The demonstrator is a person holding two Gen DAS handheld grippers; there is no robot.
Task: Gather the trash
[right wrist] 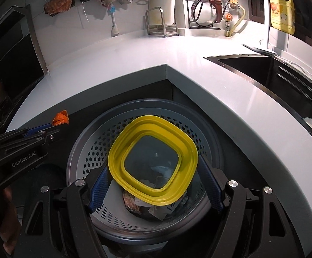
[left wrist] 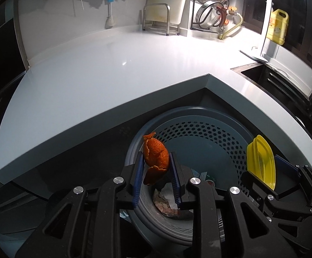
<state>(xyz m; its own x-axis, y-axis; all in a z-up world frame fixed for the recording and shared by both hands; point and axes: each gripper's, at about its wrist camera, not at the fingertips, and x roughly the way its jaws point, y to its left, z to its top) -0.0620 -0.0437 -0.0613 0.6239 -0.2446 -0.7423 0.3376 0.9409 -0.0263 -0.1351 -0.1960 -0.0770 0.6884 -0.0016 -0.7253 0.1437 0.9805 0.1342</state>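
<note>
While both loads hung over the bin (right wrist: 87,150), left gripper (left wrist: 156,163) pinched orange peel (left wrist: 157,158), right gripper (right wrist: 153,172) clamped yellow lid (right wrist: 151,161); trash already inside, neither dropped yet.

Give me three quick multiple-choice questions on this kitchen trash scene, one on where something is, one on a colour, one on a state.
1. Where is the trash bin?
A. on the counter
B. below the counter corner
C. in the sink

2. What colour is the lid in the right claw?
A. yellow
B. red
C. white

3. What is the left claw doing?
A. open, empty
B. shut on the orange peel
C. shut on a cloth

Answers: B, the bin sits under the counter edge; A, its rim is yellow; B, both pads press the peel.
</note>
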